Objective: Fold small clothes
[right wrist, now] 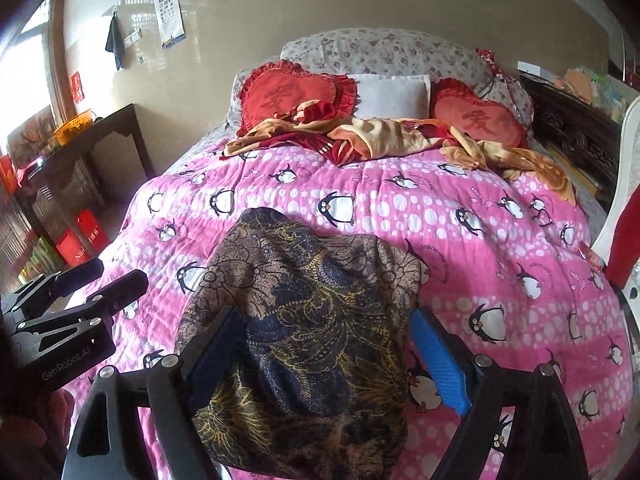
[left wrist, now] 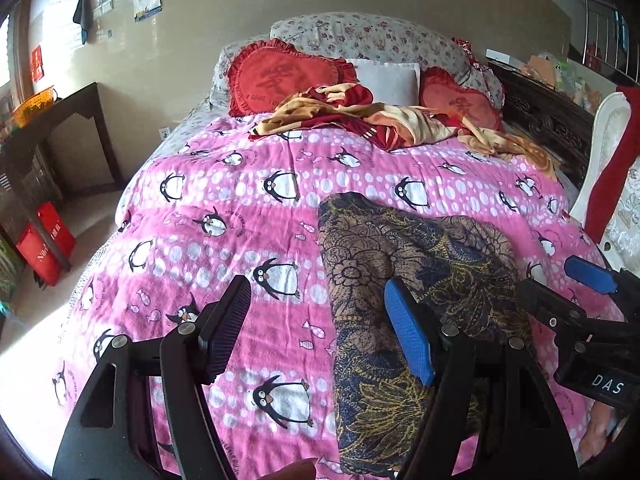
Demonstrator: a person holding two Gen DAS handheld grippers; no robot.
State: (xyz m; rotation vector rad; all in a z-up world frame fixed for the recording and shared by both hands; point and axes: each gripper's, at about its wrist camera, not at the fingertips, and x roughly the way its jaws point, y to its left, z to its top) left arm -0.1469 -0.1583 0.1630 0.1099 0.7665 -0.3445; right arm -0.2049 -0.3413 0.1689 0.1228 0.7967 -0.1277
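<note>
A small dark garment (left wrist: 400, 280) with a brown, navy and gold flower print lies folded into a narrow pile on the pink penguin blanket (left wrist: 240, 216). My left gripper (left wrist: 320, 332) is open and empty, just left of the garment, its blue finger over the cloth's edge. My right gripper (right wrist: 324, 360) is open, its fingers straddling the garment (right wrist: 304, 312) from above, not closed on it. The right gripper shows in the left wrist view (left wrist: 568, 288) at the far right. The left gripper shows in the right wrist view (right wrist: 100, 280) at the left.
Two red heart cushions (left wrist: 280, 76), a white pillow (left wrist: 384, 80) and a crumpled red and yellow blanket (left wrist: 360, 120) lie at the head of the bed. A dark side table (left wrist: 56, 136) and red bags (left wrist: 44, 244) stand left. A white chair (left wrist: 604, 160) stands right.
</note>
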